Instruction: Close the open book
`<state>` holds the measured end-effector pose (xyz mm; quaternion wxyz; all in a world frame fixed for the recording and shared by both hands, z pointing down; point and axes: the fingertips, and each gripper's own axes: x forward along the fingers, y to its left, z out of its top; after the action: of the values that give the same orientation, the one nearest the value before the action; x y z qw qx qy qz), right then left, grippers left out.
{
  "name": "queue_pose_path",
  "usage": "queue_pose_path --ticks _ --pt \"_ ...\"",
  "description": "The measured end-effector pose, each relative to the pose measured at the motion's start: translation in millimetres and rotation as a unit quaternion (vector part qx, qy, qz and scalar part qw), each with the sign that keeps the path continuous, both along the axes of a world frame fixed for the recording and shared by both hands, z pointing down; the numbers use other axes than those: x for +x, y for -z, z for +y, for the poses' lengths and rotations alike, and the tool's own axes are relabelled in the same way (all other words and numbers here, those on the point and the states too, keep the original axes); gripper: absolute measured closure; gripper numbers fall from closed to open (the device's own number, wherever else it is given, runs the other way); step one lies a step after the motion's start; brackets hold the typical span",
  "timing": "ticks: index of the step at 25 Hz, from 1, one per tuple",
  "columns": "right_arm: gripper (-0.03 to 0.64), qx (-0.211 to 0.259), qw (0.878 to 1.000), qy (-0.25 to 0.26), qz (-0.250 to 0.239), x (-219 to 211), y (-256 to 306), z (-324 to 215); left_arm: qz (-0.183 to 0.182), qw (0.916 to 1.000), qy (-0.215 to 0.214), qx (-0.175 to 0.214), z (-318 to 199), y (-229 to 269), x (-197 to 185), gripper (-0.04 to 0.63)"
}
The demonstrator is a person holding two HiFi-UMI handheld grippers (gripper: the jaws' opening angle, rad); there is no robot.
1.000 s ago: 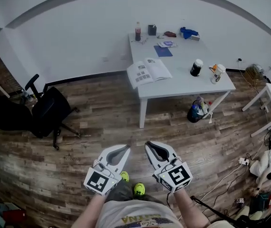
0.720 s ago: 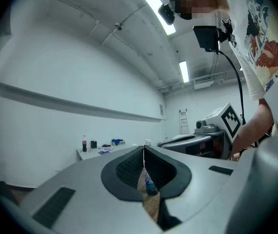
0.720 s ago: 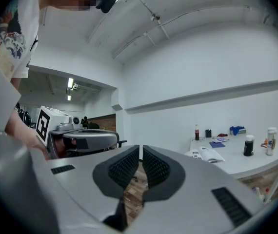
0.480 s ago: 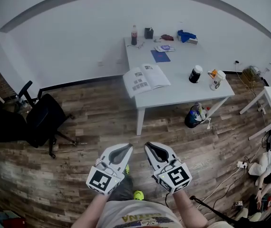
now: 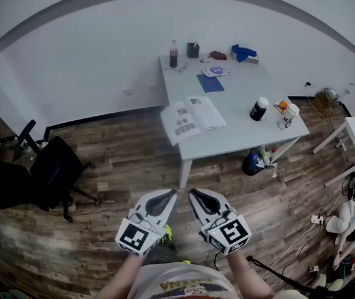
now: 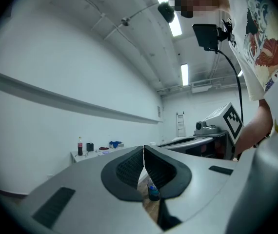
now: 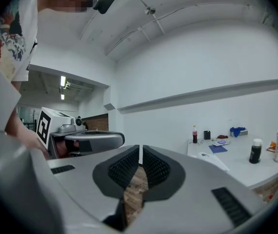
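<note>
The left gripper's (image 6: 144, 148) jaws were pressed together, the ribbed dark pads meeting along a thin seam with nothing between them. The right gripper's (image 7: 140, 148) jaws stood likewise closed, only a hairline slit between the pads, and they pinched nothing. In the head view both grippers were held side by side low in the picture, in front of the person's body, their tips close together and pointing toward the counter (image 5: 240, 126), well apart from it. Beneath them lay a wooden floor (image 5: 115, 161).

The open book (image 5: 192, 116) lay on the counter at its near left corner, pages up and spread flat, its left page reaching the counter's edge. Beyond it, toward the middle of the counter, was a blue notebook (image 5: 210, 83). Along the far edge, against the white wall, stood a cola bottle (image 5: 173, 53) and a small dark cup (image 5: 193, 49), with a blue cloth (image 5: 245, 53) further right. On the counter's right side stood a black jar with a white lid (image 5: 259, 108). A dark bag (image 5: 255, 161) sat on the floor under the counter's right end. A black office chair (image 5: 53, 170) stood well to the left of the counter.
</note>
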<state>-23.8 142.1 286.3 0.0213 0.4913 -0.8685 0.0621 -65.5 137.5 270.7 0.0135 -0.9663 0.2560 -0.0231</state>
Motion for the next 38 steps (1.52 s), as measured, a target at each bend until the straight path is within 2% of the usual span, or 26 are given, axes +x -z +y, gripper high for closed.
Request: queue_pose_path --ticks 11,22,31,34,38 --pt "0.586 -0.012 1.0 -0.018 0.015 -10.8 -8.8 -88.9 0.017 0.9995 -0.017 -0.018 -90.9 -10.6 -12.1 0.583" --pt "0.586 -0.017 0.999 -0.033 0.027 -0.6 -15.3 -148.5 0.025 0.9991 -0.024 -0.026 -149.4 -13.7 4.7 0.583" --pt "0.586 -0.027 0.999 0.008 0.018 31.5 -28.2 -203.4 0.015 0.9993 0.01 -0.034 -199.2 -28.3 41.1 0.583" --pt "0.586 -0.027 0.999 0.03 0.022 46.3 -29.5 -223.8 0.002 0.9993 0.011 -0.037 -215.5 -37.0 55.6 0.583" --pt "0.586 -0.033 0.997 0.068 0.029 64.8 -37.7 -246.4 0.01 0.9989 0.029 -0.035 -242.0 -37.8 78.7 0.581"
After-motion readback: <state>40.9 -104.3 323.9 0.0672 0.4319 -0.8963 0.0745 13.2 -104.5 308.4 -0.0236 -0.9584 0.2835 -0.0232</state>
